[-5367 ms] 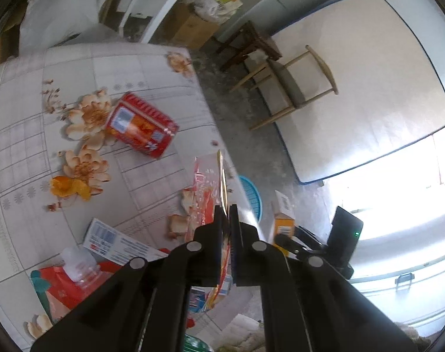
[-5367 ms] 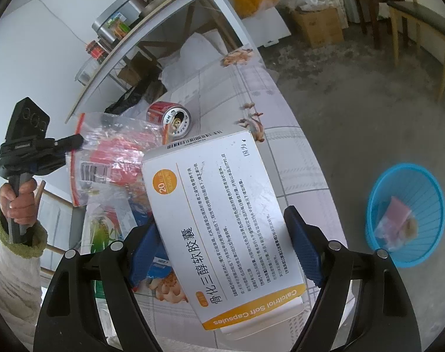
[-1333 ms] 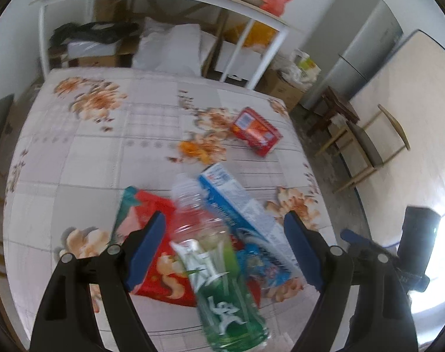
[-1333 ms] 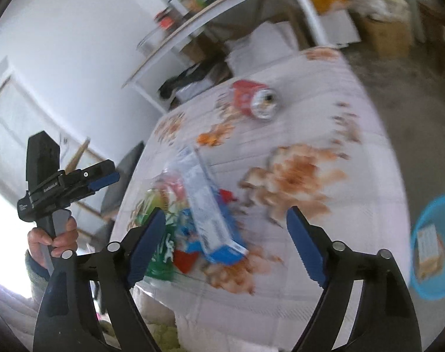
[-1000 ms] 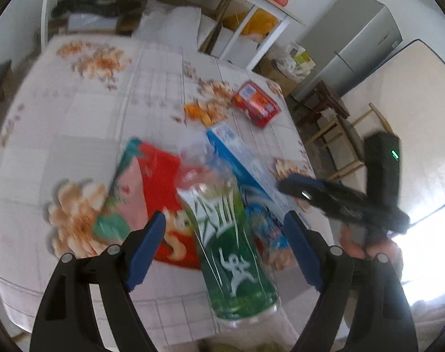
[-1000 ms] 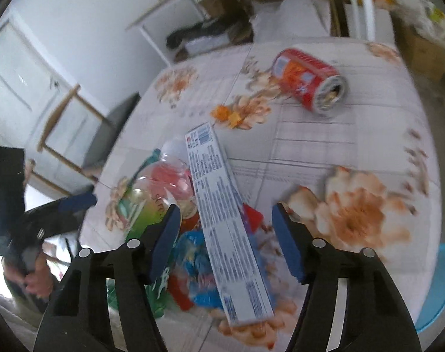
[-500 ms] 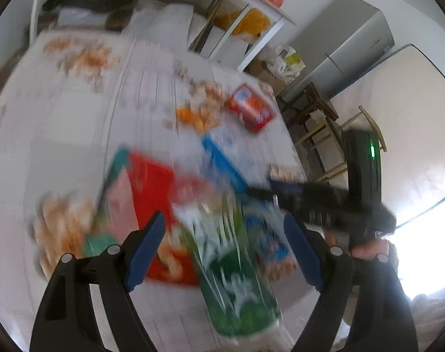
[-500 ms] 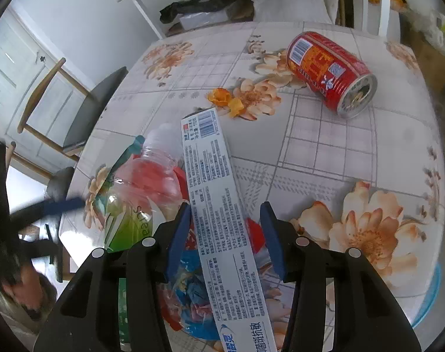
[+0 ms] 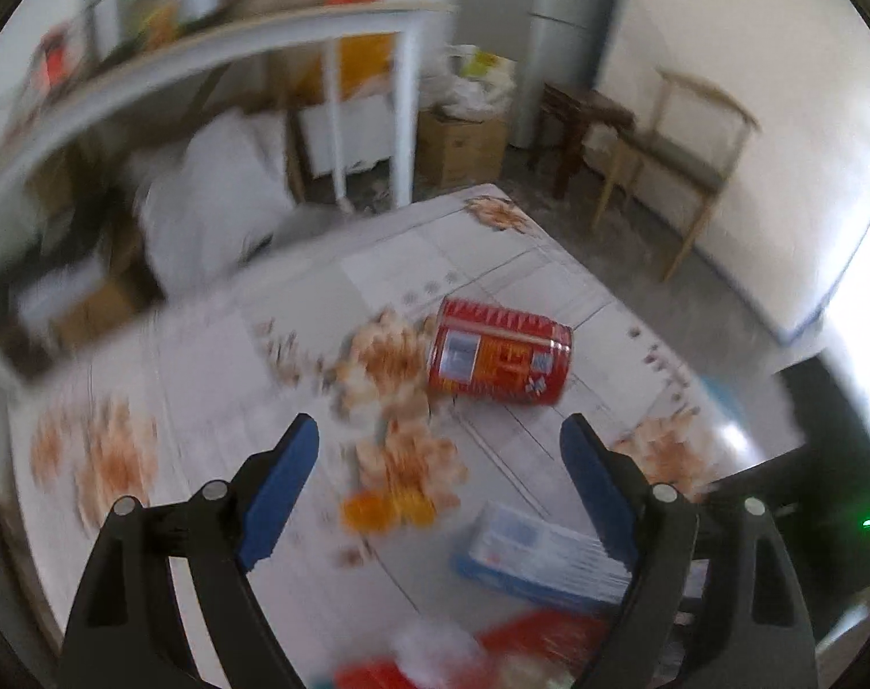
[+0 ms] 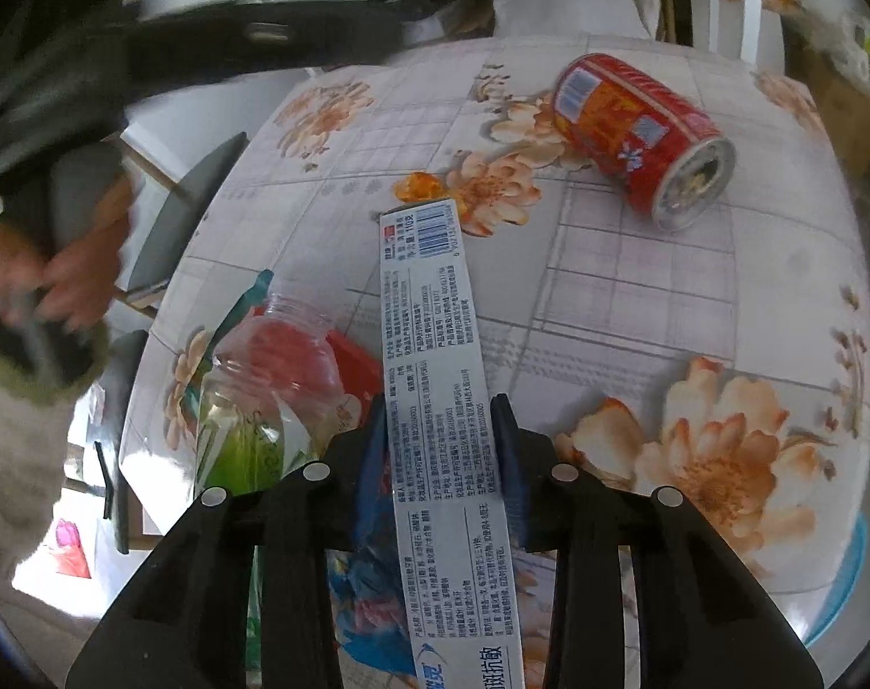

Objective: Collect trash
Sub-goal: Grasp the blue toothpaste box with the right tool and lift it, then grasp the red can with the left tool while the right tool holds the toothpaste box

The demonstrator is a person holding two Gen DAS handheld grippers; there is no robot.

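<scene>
A long white and blue toothpaste box (image 10: 429, 333) lies on the flowered table (image 10: 636, 298). My right gripper (image 10: 439, 407) straddles it, jaws closing, pads meeting its long sides. To its left lie a clear bottle with a green label (image 10: 263, 390), a red snack packet (image 10: 354, 367) and a blue wrapper (image 10: 372, 585). A red can (image 10: 636, 138) rests on its side further back. My left gripper (image 9: 438, 430) hovers over the table with its jaws opening and nothing between them. Beyond it lies the red can (image 9: 498, 359); the toothpaste box (image 9: 538, 562) is at lower right.
A blue basket (image 10: 848, 574) stands on the floor off the table's right edge. A scrap of orange peel (image 10: 420, 186) lies near the box's far end. A dark chair (image 10: 188, 201) is at the table's left side, a wooden chair (image 9: 682, 155) by the far wall.
My right gripper's jaws have narrowed from wide apart to the sides of the toothpaste box. My left gripper has left the bottle and swung toward the red can.
</scene>
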